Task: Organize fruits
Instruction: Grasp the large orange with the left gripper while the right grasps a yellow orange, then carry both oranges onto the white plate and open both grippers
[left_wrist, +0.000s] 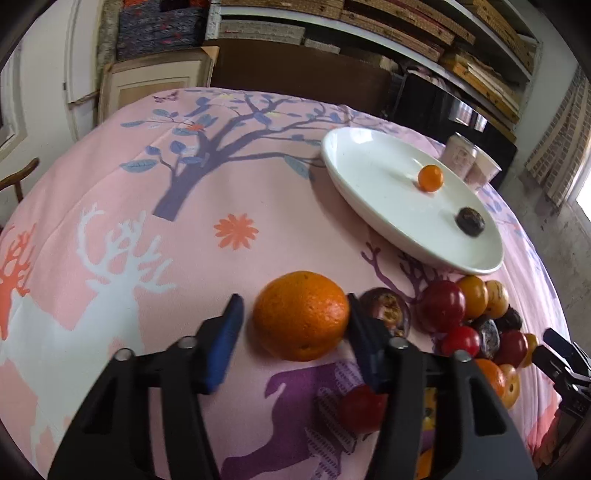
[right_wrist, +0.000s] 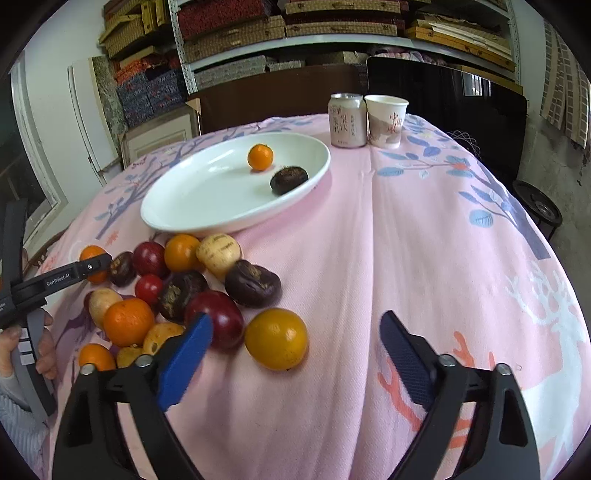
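Observation:
A large orange (left_wrist: 301, 315) lies on the pink tablecloth between the blue pads of my left gripper (left_wrist: 295, 299). The right pad touches its side; a narrow gap shows at the left pad. A pile of red, orange, yellow and dark fruits (right_wrist: 177, 288) lies beside it. My right gripper (right_wrist: 295, 317) stands open over a yellow-orange fruit (right_wrist: 275, 339), which sits nearer the left finger, untouched. The white plate (right_wrist: 155, 218) behind holds a small orange (right_wrist: 260, 157) and a dark fruit (right_wrist: 289, 180).
A pink can (right_wrist: 347, 120) and a paper cup (right_wrist: 386, 120) stand at the table's far edge behind the plate. A person's hand (right_wrist: 40, 350) holds the left gripper's handle. Shelves of boxes fill the back wall. A black stool (right_wrist: 539, 206) stands off the right.

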